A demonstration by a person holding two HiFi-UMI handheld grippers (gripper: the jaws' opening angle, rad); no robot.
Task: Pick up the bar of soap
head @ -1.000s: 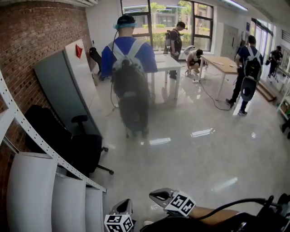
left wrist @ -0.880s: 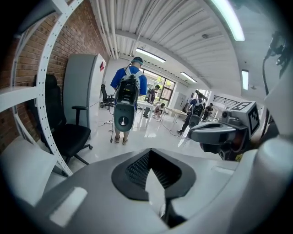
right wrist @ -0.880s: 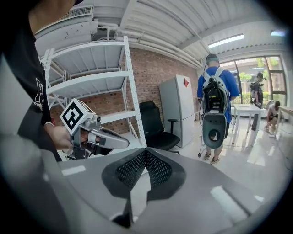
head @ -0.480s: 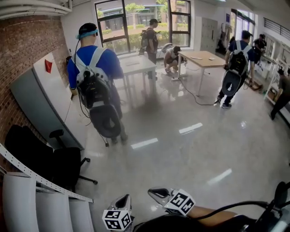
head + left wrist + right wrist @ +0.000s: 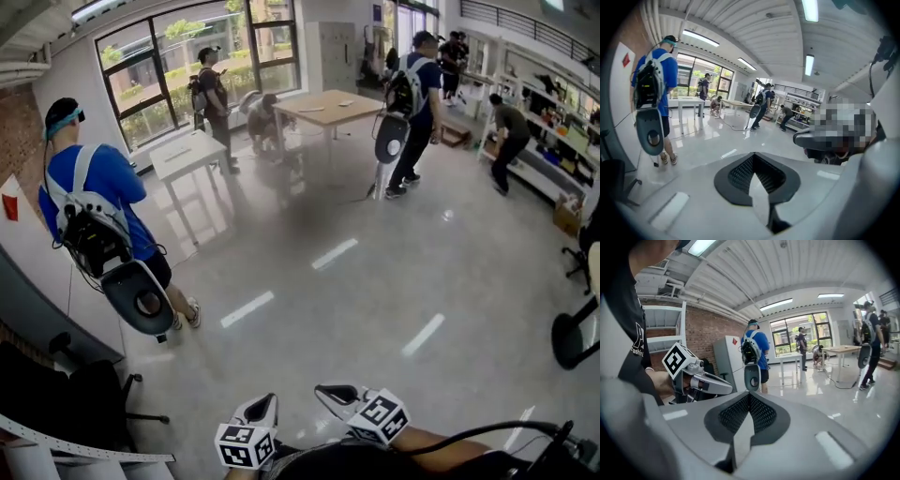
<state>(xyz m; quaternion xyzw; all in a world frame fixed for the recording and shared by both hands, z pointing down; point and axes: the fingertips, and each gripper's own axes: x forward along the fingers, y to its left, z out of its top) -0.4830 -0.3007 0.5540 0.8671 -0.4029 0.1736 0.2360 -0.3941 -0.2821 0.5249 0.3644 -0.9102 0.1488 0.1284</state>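
No bar of soap shows in any view. Both grippers are held low against the person's body at the bottom of the head view. My left gripper (image 5: 265,407) points up and forward, its marker cube below it. My right gripper (image 5: 334,393) lies beside it and points left. In the left gripper view the jaws (image 5: 754,180) stand shut with nothing between them. The right gripper (image 5: 747,414) is shut and empty too, and its view catches the left gripper (image 5: 723,388) with its cube at the left.
A wide glossy floor (image 5: 347,281) stretches ahead. A person in a blue shirt (image 5: 98,192) with a backpack stands at the left near a black office chair (image 5: 89,412). Two tables (image 5: 186,152) (image 5: 330,105), several other people and shelving (image 5: 553,141) are farther off.
The head view has swung to the right: the brick wall and white shelf slid out at the left, and more of the room's right side shows. Both grippers stay low and shut.
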